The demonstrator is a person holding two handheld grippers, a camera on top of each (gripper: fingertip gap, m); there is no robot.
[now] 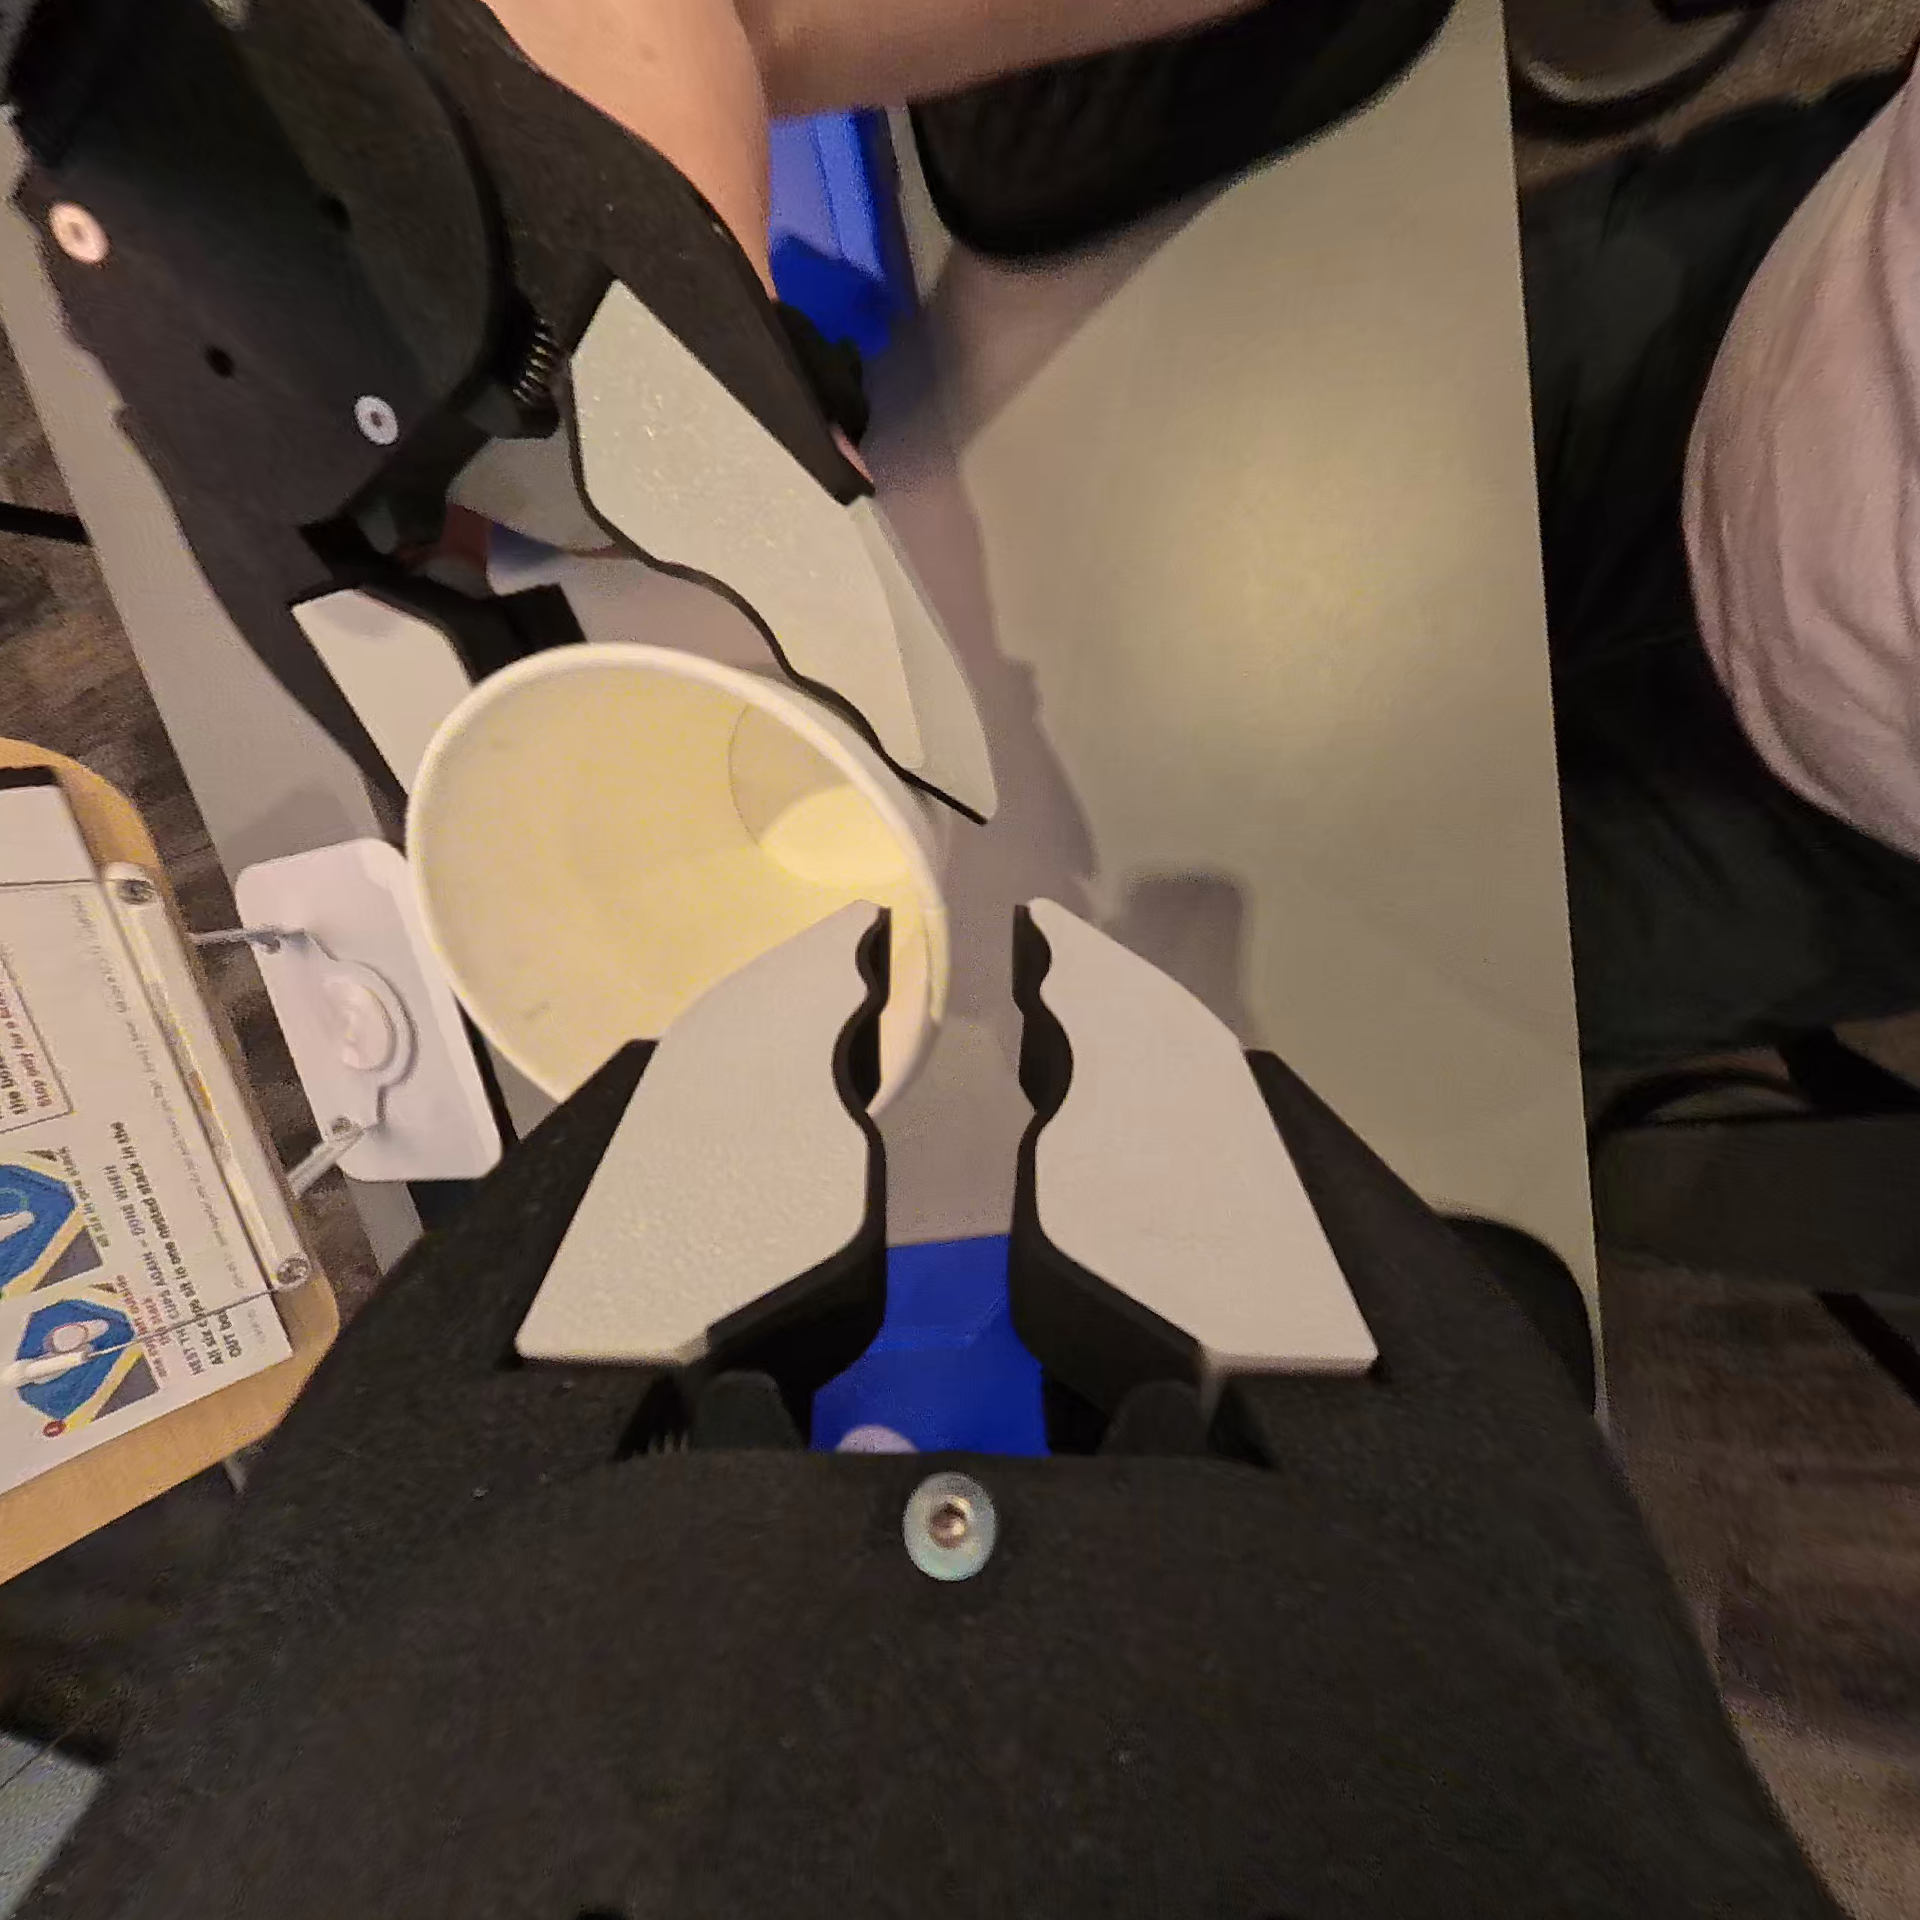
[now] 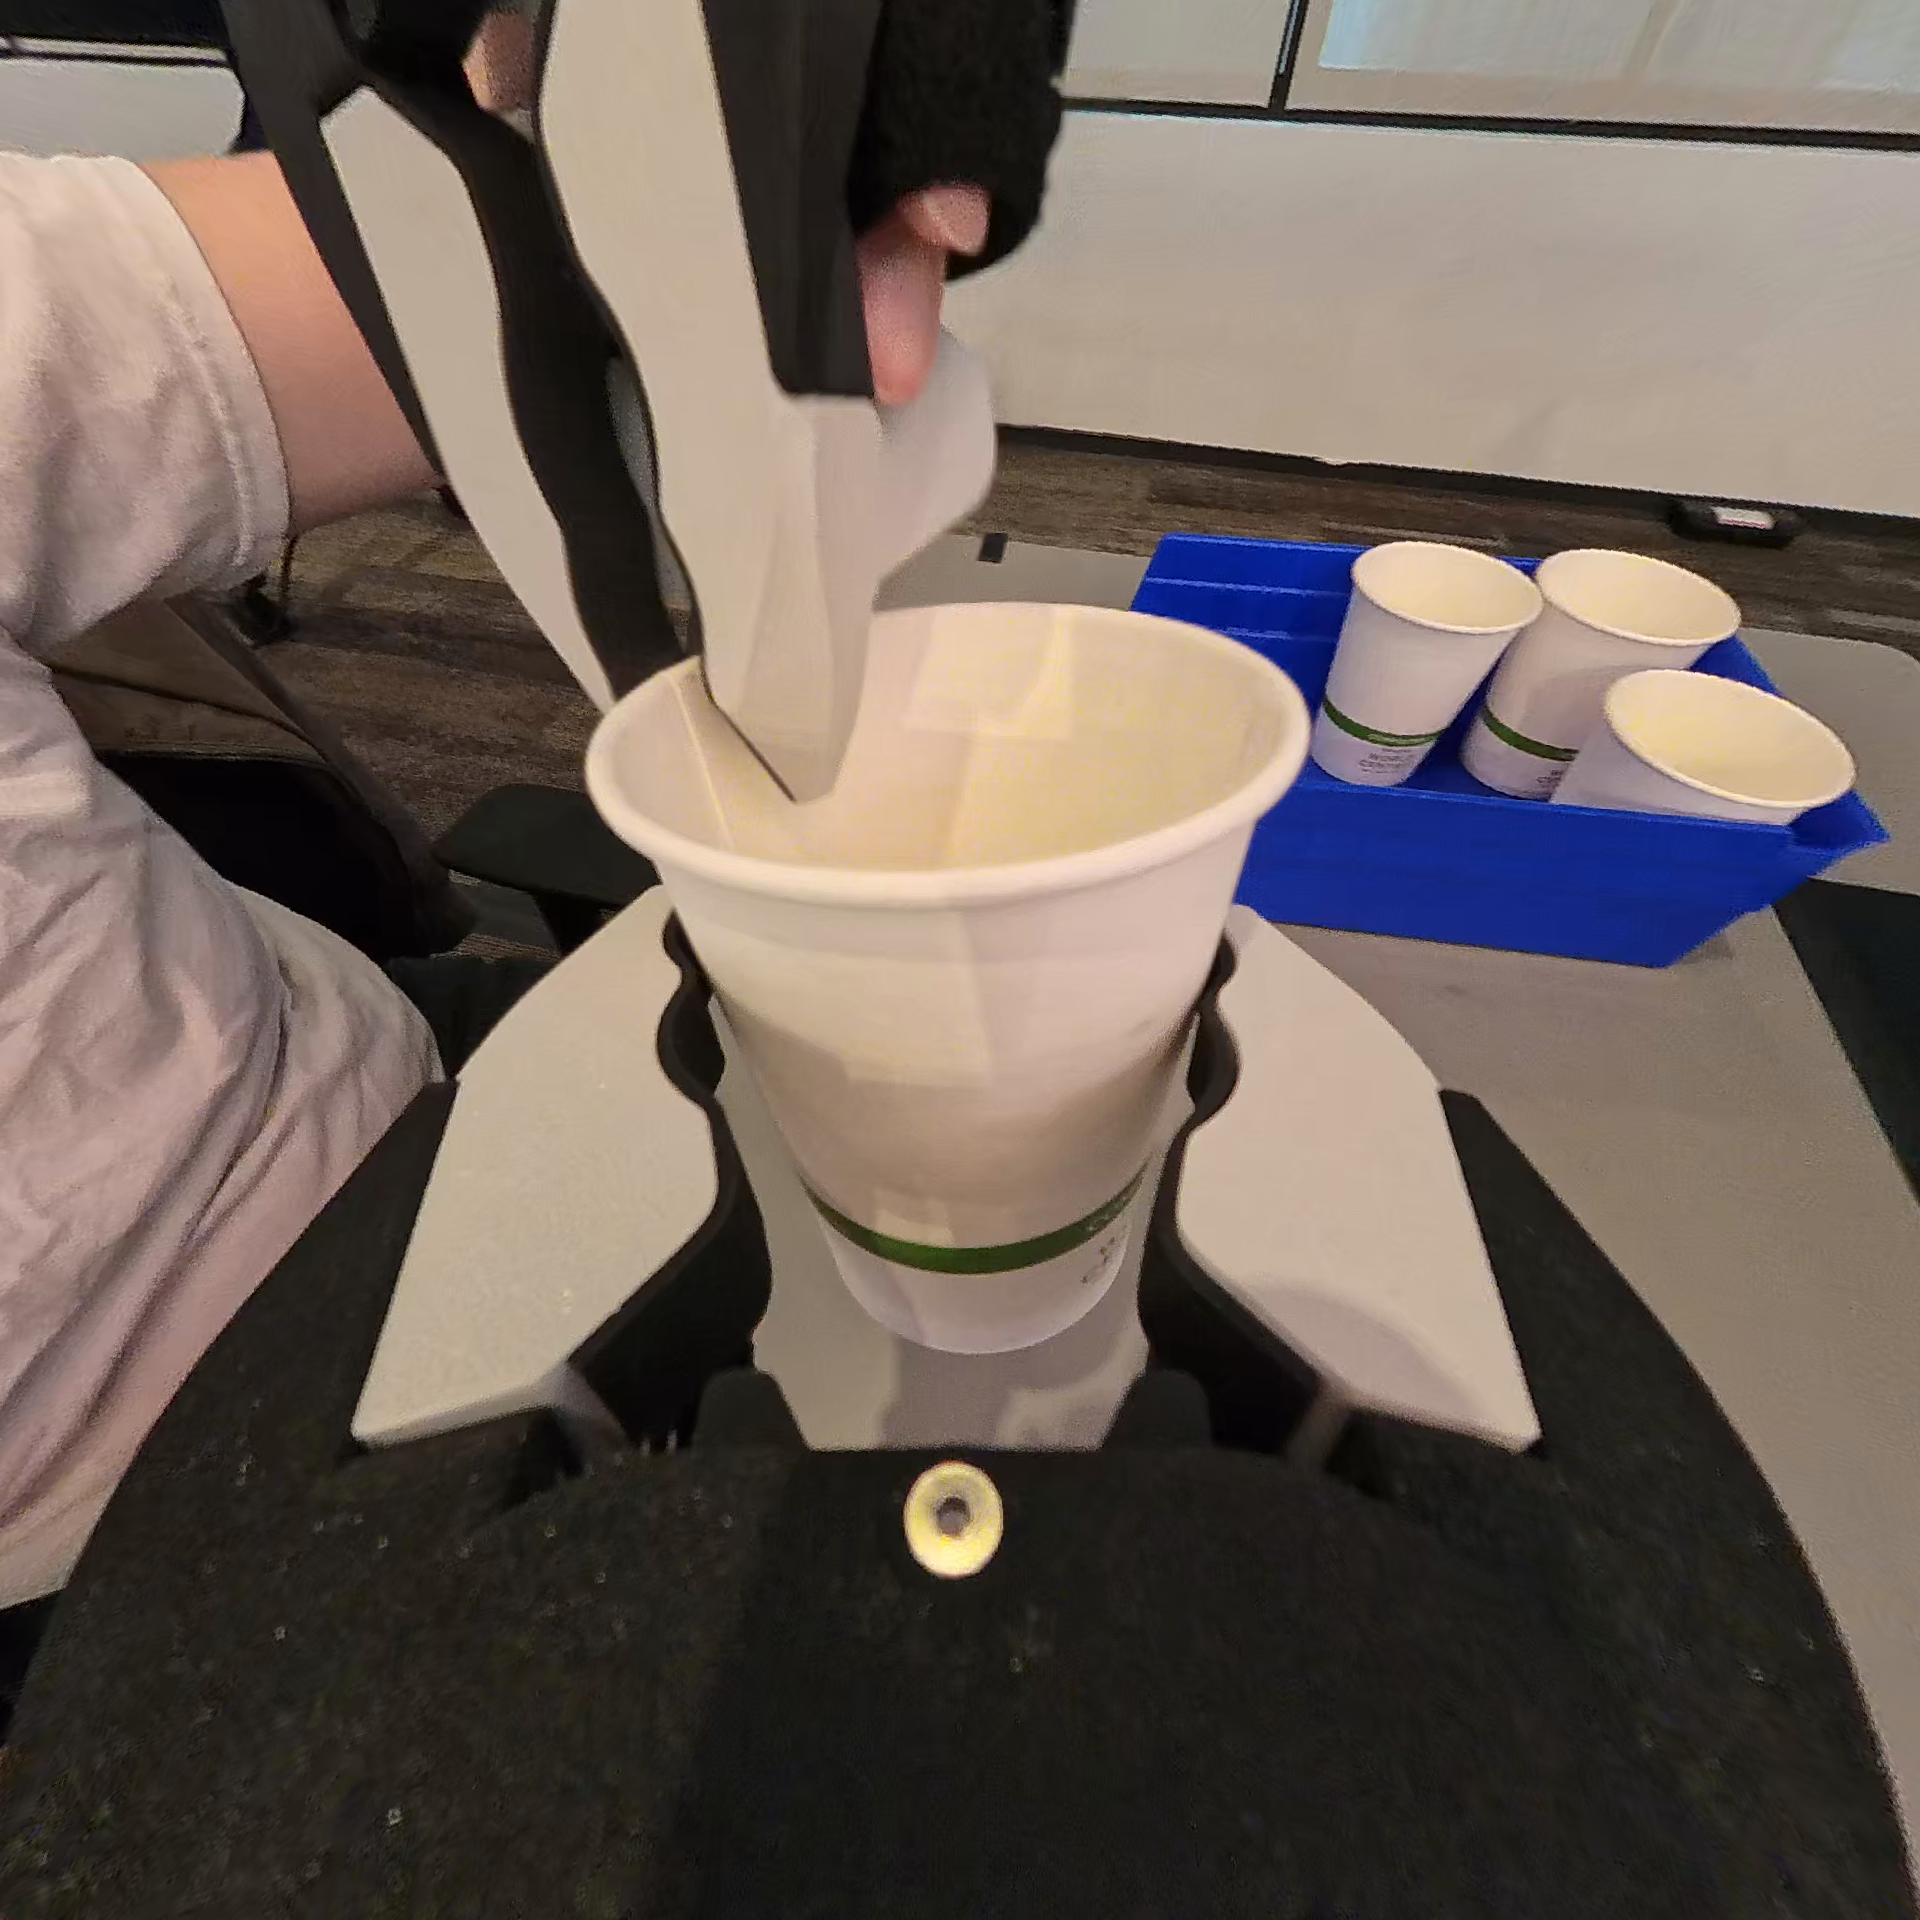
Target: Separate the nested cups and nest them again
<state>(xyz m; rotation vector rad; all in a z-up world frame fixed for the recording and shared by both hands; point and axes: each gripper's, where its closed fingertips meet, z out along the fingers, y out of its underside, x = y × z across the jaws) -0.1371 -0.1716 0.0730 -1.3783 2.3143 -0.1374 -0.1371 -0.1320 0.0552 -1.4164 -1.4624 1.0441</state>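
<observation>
A white paper cup with a green band point(image 2: 966, 997) is held tilted above the grey table, clamped by its sides in my right gripper point(image 2: 951, 966), which is shut on it. My left gripper point(image 2: 862, 644) comes down from above and straddles the cup's rim, with one finger inside the cup and the other outside. In the left wrist view the cup point(image 1: 623, 862) opens toward the camera. My left gripper point(image 1: 951, 920) has a visible gap between its fingers, and the rim passes through that gap. The right gripper point(image 1: 675, 810) reaches in from the upper left. I cannot tell whether a second cup is nested inside.
A blue bin point(image 2: 1455, 894) on the grey table point(image 2: 1558, 1091) at the right holds three upright white cups point(image 2: 1423, 665). A clipboard with a printed sheet point(image 1: 135, 1143) and a white plastic piece point(image 1: 364, 1008) lie at the left. The person's torso point(image 2: 125, 727) is close on the left.
</observation>
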